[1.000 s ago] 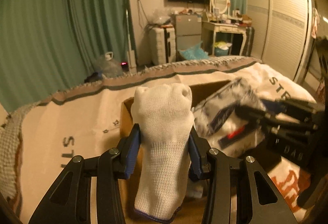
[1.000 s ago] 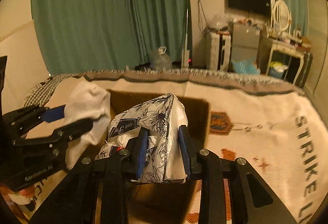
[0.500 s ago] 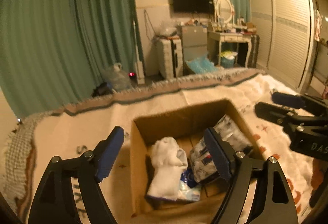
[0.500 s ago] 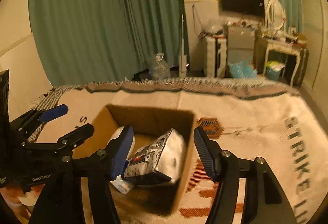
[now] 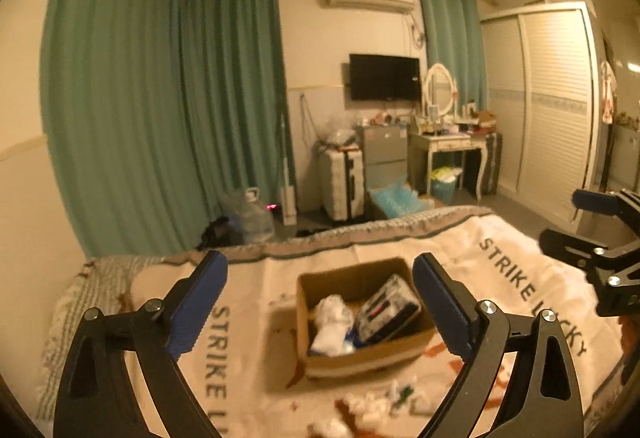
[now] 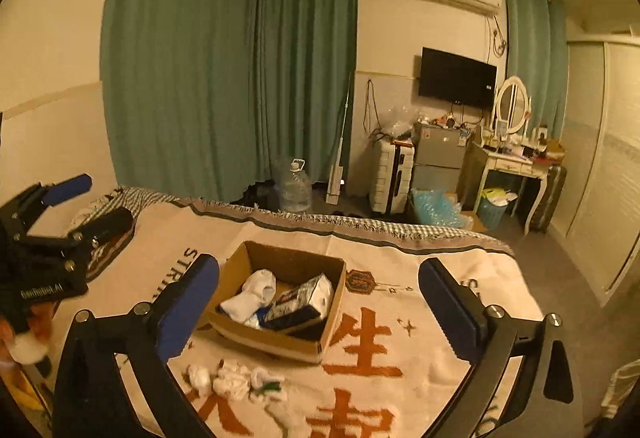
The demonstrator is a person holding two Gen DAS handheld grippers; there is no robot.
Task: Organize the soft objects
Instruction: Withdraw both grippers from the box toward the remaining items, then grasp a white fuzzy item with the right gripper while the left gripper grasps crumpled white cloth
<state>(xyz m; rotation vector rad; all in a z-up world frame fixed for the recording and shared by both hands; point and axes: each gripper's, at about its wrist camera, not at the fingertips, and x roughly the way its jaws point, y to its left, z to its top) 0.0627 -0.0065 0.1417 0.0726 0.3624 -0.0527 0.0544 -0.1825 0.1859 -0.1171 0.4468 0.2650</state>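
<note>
A cardboard box (image 5: 362,356) (image 6: 240,326) sits on the cream printed blanket. Inside lie a white sock (image 5: 330,324) (image 6: 250,296) and a floral tissue pack (image 5: 386,312) (image 6: 306,300). My left gripper (image 5: 320,306) is open and empty, held well above and behind the box; it also shows at the left of the right wrist view (image 6: 86,199). My right gripper (image 6: 320,302) is open and empty, high above the box; it shows at the right edge of the left wrist view (image 5: 576,220). Small white soft pieces (image 6: 236,384) (image 5: 368,408) lie on the blanket in front of the box.
The blanket (image 6: 400,378) covers a bed whose fringed far edge (image 6: 360,226) faces green curtains (image 6: 224,77). Beyond stand a water jug (image 6: 294,183), suitcase (image 6: 390,175), dressing table (image 6: 510,161) and wardrobe (image 5: 556,109).
Both grippers opened and let go: the sock and the tissue pack now lie in the box. Both grippers then rose and drew back, so the box looks much smaller.
</note>
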